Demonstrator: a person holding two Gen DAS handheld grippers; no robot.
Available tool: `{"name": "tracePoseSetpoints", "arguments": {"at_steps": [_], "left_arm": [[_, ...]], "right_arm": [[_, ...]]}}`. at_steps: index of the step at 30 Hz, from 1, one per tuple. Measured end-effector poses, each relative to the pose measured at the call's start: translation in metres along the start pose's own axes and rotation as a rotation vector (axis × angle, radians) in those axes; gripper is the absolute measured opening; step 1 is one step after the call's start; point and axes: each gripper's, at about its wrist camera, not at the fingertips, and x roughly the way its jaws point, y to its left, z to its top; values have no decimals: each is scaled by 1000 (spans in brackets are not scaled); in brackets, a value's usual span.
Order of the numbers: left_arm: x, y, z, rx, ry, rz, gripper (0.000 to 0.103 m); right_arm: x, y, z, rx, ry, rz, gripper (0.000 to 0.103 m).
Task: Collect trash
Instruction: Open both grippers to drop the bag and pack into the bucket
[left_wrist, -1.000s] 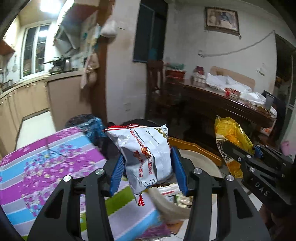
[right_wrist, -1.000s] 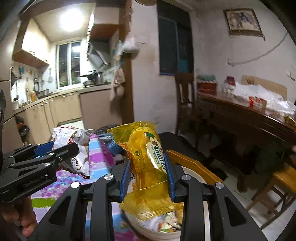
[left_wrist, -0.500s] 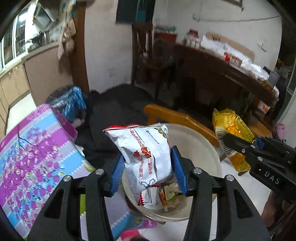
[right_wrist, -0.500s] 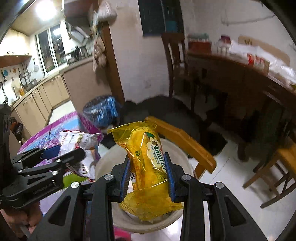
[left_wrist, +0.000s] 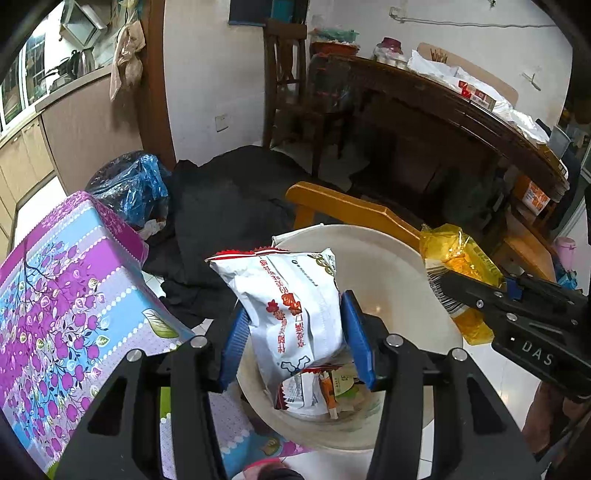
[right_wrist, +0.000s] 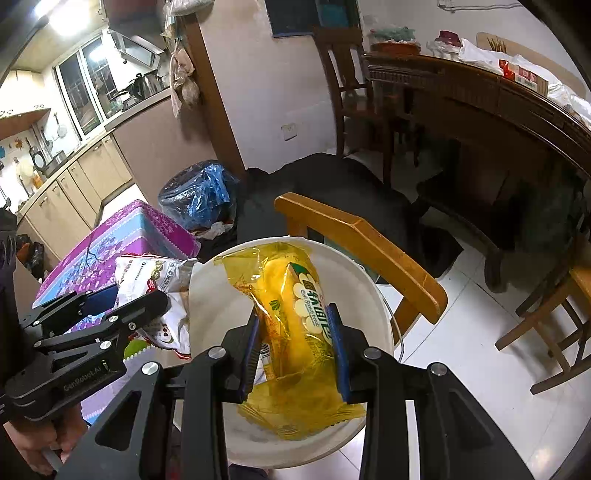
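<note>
The left gripper (left_wrist: 295, 338) pinches a white snack bag (left_wrist: 291, 306) and the right gripper (right_wrist: 295, 345) pinches a yellow wrapper (right_wrist: 295, 321), both above the white bucket (left_wrist: 402, 258). Light wrappers released near the rim could flutter onto the floor.

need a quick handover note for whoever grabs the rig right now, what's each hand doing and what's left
Left tongs: shut on the white snack bag, held over the white bucket.
Right tongs: shut on the yellow wrapper, also above the bucket.
Done: both pieces picked up and brought over; some wrappers already lie at the bottom.
Left: open both tongs to drop them in.
</note>
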Motion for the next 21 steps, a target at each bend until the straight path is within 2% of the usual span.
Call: {"name": "tracePoseSetpoints", "arguments": {"at_steps": [18,21], "left_arm": [[3,-1,-1,7,9,7,49],[4,-1,-1,7,8,12,56]], "right_arm": [[-1,-1,2,-4,-3,1,36],[-4,-4,1,5,-14,-1,41]]}}
